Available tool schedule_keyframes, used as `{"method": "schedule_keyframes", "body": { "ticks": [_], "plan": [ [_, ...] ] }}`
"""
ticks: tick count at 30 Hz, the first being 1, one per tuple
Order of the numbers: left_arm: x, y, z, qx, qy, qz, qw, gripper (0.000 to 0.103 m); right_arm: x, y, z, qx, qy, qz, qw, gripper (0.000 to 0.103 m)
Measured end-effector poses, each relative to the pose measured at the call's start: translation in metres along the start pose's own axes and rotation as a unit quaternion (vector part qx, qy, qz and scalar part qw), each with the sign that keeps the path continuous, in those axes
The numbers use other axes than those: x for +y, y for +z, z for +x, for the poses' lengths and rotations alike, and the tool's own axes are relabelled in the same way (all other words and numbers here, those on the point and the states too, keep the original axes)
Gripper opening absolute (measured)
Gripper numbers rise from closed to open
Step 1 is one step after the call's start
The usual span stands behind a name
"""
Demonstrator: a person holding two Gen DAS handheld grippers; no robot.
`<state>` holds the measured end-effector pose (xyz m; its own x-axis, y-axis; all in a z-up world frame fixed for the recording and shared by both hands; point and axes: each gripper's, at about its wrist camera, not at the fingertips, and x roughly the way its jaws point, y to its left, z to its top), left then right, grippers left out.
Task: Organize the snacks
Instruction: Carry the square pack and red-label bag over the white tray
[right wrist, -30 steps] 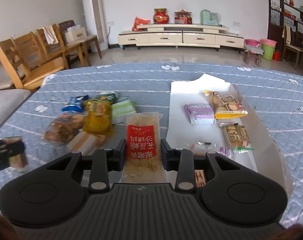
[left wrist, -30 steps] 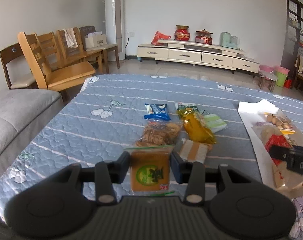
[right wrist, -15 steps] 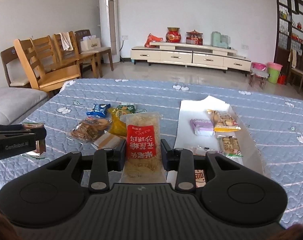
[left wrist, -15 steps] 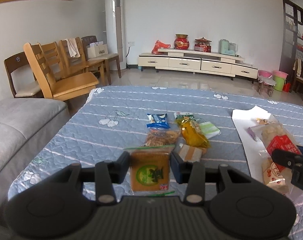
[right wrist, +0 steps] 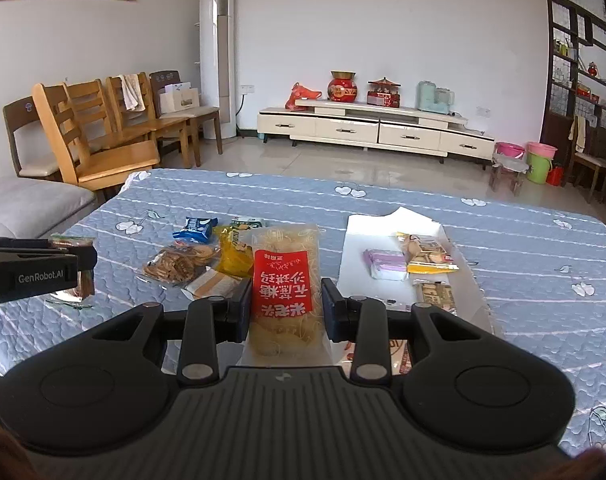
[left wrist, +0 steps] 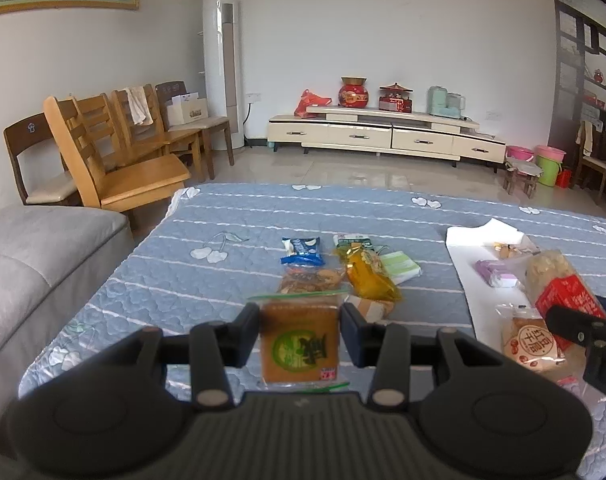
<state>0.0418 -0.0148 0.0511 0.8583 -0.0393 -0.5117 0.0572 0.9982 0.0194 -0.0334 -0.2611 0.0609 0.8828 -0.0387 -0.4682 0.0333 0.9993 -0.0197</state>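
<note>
We hold brown packet [left wrist: 299,342] clamped in left gripper [left wrist: 299,330], red packet [right wrist: 285,288] clamped in right gripper [right wrist: 285,307]; lower each flat onto bare patch of white tray [right wrist: 353,256], release gently.

1. I am raising the left gripper [left wrist: 299,316]; the snack pile [left wrist: 343,272] is sliding toward frame centre.
2. I am lifting the right gripper [right wrist: 282,305]; the white tray [right wrist: 355,264] is shrinking toward centre right.
</note>
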Motion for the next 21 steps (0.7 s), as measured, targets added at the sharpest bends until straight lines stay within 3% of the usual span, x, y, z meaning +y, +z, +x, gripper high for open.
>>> {"method": "schedule_keyframes", "body": {
  "ticks": [21],
  "plan": [
    [-0.027,-0.005,-0.003,0.003,-0.019,0.026,0.9995,0.043,-0.010,-0.006,-0.004,-0.011,-0.023,0.008,1.000,0.043]
  ]
}}
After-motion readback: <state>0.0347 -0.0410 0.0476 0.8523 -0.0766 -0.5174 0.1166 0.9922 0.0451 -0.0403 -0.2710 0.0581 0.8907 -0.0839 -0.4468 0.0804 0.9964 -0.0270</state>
